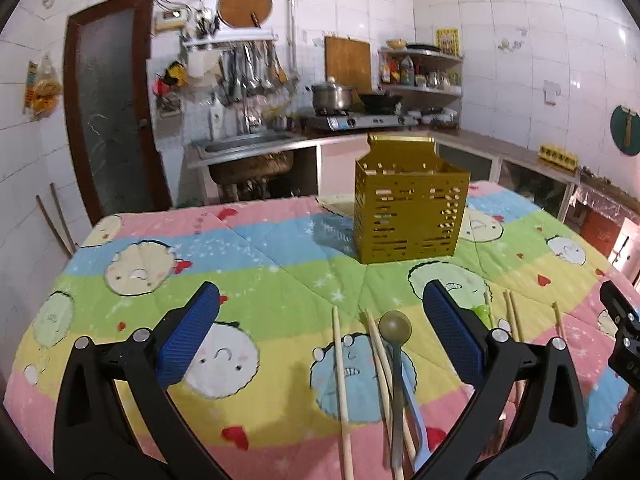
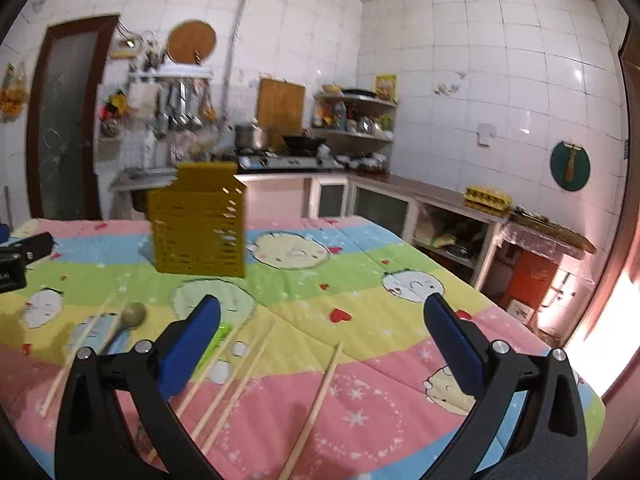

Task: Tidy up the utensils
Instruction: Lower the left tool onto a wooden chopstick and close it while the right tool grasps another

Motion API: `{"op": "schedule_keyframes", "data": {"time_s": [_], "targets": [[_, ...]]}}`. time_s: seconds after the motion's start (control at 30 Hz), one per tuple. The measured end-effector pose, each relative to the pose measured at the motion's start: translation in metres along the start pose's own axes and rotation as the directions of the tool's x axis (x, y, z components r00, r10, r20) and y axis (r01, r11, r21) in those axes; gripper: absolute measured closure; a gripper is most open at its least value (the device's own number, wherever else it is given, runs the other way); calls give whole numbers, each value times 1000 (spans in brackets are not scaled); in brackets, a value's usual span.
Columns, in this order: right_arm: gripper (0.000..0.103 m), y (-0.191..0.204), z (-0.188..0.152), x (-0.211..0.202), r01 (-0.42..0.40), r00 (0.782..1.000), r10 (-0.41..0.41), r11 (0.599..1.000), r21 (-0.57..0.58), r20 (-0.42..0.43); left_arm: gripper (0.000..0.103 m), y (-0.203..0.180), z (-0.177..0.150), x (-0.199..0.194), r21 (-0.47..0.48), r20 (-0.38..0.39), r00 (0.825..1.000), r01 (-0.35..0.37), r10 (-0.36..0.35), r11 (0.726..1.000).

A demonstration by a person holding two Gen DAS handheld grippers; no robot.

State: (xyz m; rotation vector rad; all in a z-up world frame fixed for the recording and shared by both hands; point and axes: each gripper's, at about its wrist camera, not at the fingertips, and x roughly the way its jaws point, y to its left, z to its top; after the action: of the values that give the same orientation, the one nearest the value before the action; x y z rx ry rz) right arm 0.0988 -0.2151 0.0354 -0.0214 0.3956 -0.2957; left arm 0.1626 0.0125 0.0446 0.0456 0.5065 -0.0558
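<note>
Hovering over a bench (image 1: 280, 280) covered in a striped cartoon-print quilt, both tongs are spread wide and hold nothing. No readable writing anywhere; the yellow poster on the back wall and the bottle labels on the corner shelf are too small to make out. Left tongs (image 1: 320, 336): blue pads far apart, touching nothing, with a chopstick (image 1: 342, 392), a crossed pair of chopsticks (image 1: 384, 376), an olive-green spoon (image 1: 395, 328) and a light-blue utensil handle (image 1: 416, 420) lying on the quilt between the fingers. The spoon lies over the crossed pair. More chopsticks (image 1: 514, 316) lie past the right finger, along with a bit of bright green plastic (image 1: 482, 312) partly hidden behind that pad. Right tongs (image 2: 322, 336): equally wide, empty, a lone chopstick (image 2: 316, 404) lying between the fingers, two more chopsticks (image 2: 236, 384) just inside the left finger, same spoon (image 2: 134, 314) off to the left. Yellow slotted utensil holder (image 1: 410, 216) stands upright further back on the quilt, well apart from the loose utensils; some stick-like ends show through its slots, contents unclear. The other gripper's black body (image 1: 622, 332) shows at the right edge of the left view. Sink, stove with pot and wok sit behind.
</note>
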Motion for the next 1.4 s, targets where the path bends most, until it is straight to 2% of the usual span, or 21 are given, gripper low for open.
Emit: {"op": "schedule_keyframes", "data": {"time_s": [0.13, 0.23, 0.3, 0.4, 0.53, 0.63, 0.7, 0.83, 0.87, 0.93, 1.0, 1.07, 1.2, 1.27, 1.4], "targets": [[4, -8, 1, 41, 32, 990, -23, 998, 63, -139, 5, -3, 5, 28, 25, -60, 998, 23, -22, 999], [4, -18, -7, 66, 67, 978, -43, 991, 115, -202, 5, -1, 3, 45, 32, -85, 996, 16, -13, 999], [5, -23, -14, 81, 93, 967, -58, 987, 134, -248, 5, 3, 0, 61, 16, -136, 990, 43, -41, 999], [5, -28, -24, 94, 121, 954, -76, 983, 141, -291, 5, 6, -8, 77, -7, -187, 981, 55, -55, 998], [16, -30, -30, 113, 143, 935, -88, 980, 137, -343, 5, 5, -18, 92, 5, -236, 970, 52, -49, 999], [17, -29, -33, 126, 152, 921, -92, 980, 131, -378, 5, 7, -23, 99, 0, -259, 965, 41, -40, 999], [21, -28, -36, 132, 153, 910, -93, 981, 120, -404, 5, 10, -25, 106, -15, -295, 954, 46, -48, 999], [32, -27, -41, 141, 144, 892, -76, 982, 121, -446, 22, 13, -29, 122, -50, -365, 928, 64, -78, 997], [33, -27, -41, 142, 143, 890, -74, 982, 122, -449, 29, 12, -31, 126, -50, -383, 920, 69, -83, 996], [38, -26, -41, 142, 139, 890, -73, 983, 116, -449, 36, 10, -35, 131, -46, -411, 907, 77, -89, 996], [43, -24, -41, 141, 136, 891, -75, 985, 107, -448, 37, 8, -36, 132, -37, -415, 906, 70, -79, 997], [49, -21, -41, 142, 134, 890, -76, 986, 98, -449, 44, 5, -35, 132, -30, -416, 906, 75, -81, 997], [60, -19, -40, 141, 122, 886, -66, 988, 93, -458, 50, 6, -36, 133, -34, -420, 904, 72, -79, 997], [62, -19, -41, 139, 123, 883, -60, 987, 106, -465, 55, 5, -36, 131, -24, -419, 905, 72, -76, 997], [62, -23, -42, 137, 121, 876, -42, 983, 135, -480, 57, 2, -35, 134, -1, -427, 901, 79, -72, 997]]}}
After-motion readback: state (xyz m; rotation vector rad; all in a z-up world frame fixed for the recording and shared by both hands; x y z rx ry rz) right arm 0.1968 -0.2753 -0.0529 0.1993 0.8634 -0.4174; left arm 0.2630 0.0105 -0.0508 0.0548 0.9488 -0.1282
